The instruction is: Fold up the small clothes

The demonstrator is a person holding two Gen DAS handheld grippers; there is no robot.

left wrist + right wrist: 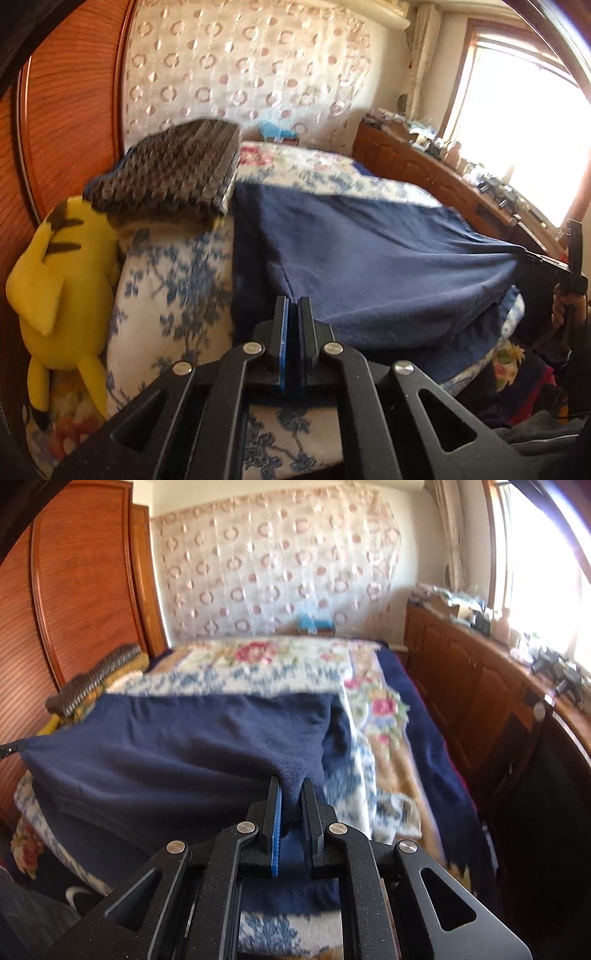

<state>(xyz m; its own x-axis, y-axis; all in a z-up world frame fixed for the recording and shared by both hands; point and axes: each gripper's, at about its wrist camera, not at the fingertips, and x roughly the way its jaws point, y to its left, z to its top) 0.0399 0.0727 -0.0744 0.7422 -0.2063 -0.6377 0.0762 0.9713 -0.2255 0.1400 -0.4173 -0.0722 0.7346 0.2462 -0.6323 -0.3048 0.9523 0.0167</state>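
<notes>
Right tool (291, 794): you are pinching one corner of the navy garment (177, 746), jaws nearly closed.
Left tool (293, 310): you are clamping its opposite corner, jaws closed.
Garment: stretching above the bed (373, 716).
Risk: pulling harder may slip a corner free.

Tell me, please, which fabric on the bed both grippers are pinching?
The plain navy blue garment, not the floral quilt or brown knitted piece.

right tool (293, 801) pinching navy garment (166, 746), floral bedspread (258, 664)
</notes>
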